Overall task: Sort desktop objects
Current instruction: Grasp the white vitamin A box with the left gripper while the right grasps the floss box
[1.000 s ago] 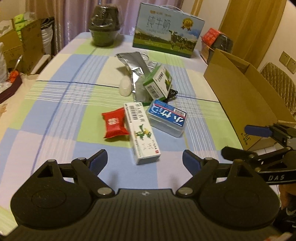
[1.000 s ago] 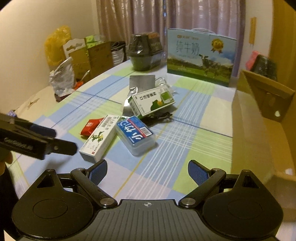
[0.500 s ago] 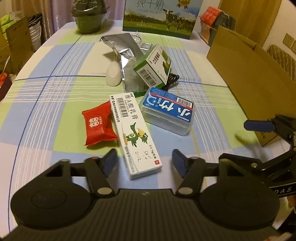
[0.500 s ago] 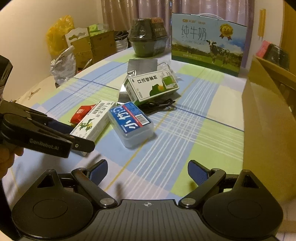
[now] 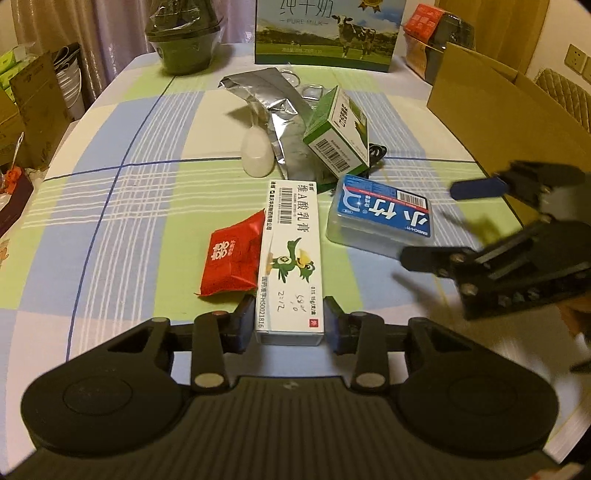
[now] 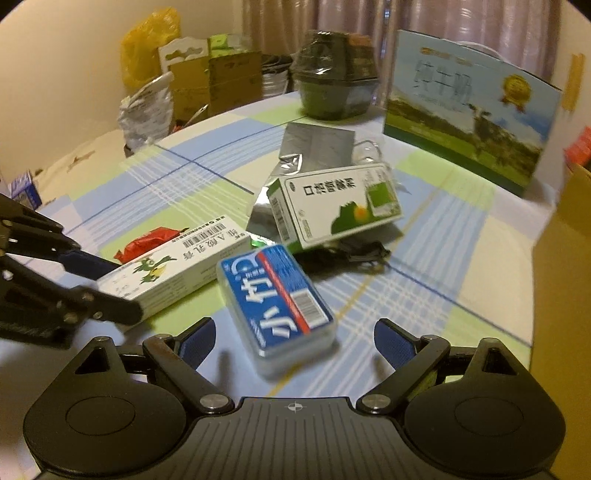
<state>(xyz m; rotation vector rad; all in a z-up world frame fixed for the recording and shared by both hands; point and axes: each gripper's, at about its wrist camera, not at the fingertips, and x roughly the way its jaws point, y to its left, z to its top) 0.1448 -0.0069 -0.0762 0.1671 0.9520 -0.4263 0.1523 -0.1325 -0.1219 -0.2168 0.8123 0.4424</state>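
**Left gripper pinches the ointment box, right gripper spread over the blue case**

Here at the bench (image 5: 122, 192), under its blue, green and white checked cloth, the left gripper (image 5: 289, 322) has its two blue pads pressed against the long sides of the white ointment box (image 5: 290, 254), right at the box's near end. The box lies flat, duck cartoon and barcode facing up. Touching its left edge is a red sachet (image 5: 232, 258), also flat on the cloth.

Over on the other side, the right gripper (image 6: 295, 338) is spread wide, fingers well apart, with the near end of the blue-labelled plastic case (image 6: 275, 306) sitting between them. Neither pad touches it. The case rests on the cloth just right of the ointment box, and the right wrist view is a little blurred.

Behind those two, a green-and-white medicine box (image 5: 338, 138) sits tilted, propped on a crumpled silver foil bag (image 5: 277, 110), with a black cable (image 6: 347, 254) poking out below it. A small white egg-shaped object (image 5: 256, 153) stands just left of the foil.

Farther back on the bench stand a milk carton box with a cow on it (image 5: 327, 33) and a dark wrapped bowl (image 5: 184, 40). An open cardboard box (image 5: 491, 107) stands at the bench's right edge.
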